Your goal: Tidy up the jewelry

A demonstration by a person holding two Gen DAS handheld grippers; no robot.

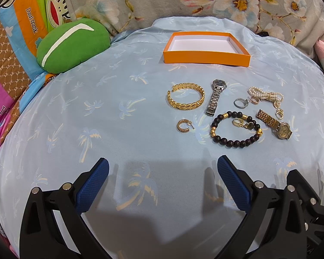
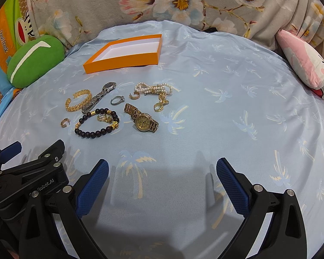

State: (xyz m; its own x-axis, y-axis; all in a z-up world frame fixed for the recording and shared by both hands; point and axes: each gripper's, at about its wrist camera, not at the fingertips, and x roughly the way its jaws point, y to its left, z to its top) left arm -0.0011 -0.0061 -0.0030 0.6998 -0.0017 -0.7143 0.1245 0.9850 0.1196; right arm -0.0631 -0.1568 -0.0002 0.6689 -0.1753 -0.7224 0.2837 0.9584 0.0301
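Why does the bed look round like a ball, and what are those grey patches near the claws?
Both views: fisheye lenses bow the blue sheet and darken the corners. Left wrist view: the left gripper casts soft shadows on the sheet. Right wrist view: likewise under the right gripper; jewelry stays sharp.

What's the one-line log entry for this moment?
left gripper open | right gripper open | orange box empty | jewelry on sheet | nothing grasped

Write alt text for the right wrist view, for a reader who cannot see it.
Jewelry lies loose on a pale blue palm-print sheet: a gold watch, silver watch, dark bead bracelet, gold cuff and pearl strands. Behind them sits an empty orange box. The right gripper hovers open in the foreground, holding nothing.
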